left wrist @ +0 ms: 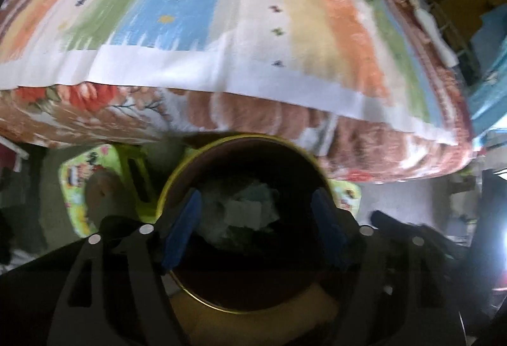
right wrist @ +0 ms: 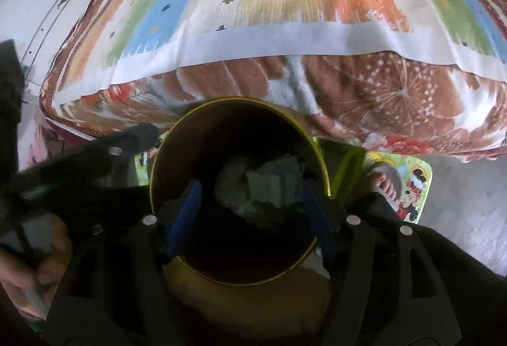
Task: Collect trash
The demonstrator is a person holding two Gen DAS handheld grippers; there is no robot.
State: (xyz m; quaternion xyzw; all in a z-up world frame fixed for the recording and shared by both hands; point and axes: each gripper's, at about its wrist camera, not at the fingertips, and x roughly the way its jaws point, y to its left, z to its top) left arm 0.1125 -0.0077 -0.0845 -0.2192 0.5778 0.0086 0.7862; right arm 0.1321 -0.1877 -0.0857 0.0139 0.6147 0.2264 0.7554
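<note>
I have both tools, left [left wrist: 256, 228] and right [right wrist: 250, 216], spread open and empty above the round yellow-rimmed bin [right wrist: 323, 162], crumpled pale paper trash [right wrist: 263, 184] lying inside. Lifting carelessly, a finger could catch the rim and tip it beside the striped bed [right wrist: 285, 13].

Grey floor [right wrist: 469, 187], cartoon mat [right wrist: 415, 184], yellow-rimmed bin [right wrist: 323, 162]
</note>
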